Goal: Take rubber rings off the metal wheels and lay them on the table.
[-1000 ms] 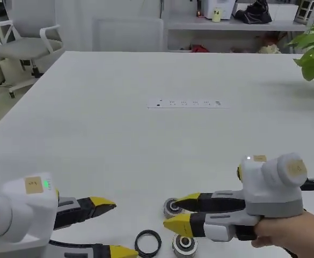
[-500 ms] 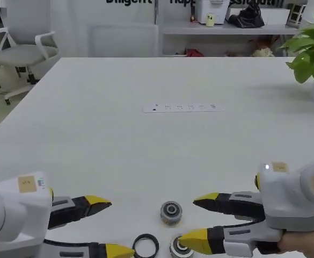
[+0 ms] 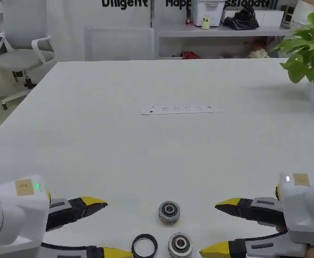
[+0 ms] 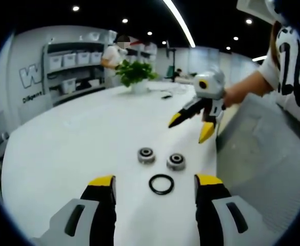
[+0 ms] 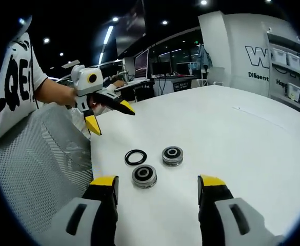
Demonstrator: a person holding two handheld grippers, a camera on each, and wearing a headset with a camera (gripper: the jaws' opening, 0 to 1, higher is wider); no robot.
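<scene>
Right gripper (image 3: 216, 227) backed off rightward from wheels (image 3: 169, 211); jaws spread. Left gripper (image 3: 111, 227) spread; ring (image 3: 145, 245) on table (image 3: 146, 150).

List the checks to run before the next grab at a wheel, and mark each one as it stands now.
1. The left gripper is open and empty: ok.
2. The right gripper is open and empty: ok.
3. One rubber ring lies flat on the table, beside the near wheel: ok.
4. The near wheel and the far wheel lie between the two grippers, touched by neither: ok.
5. Which wheel carries a ring to pull off: cannot tell.
</scene>
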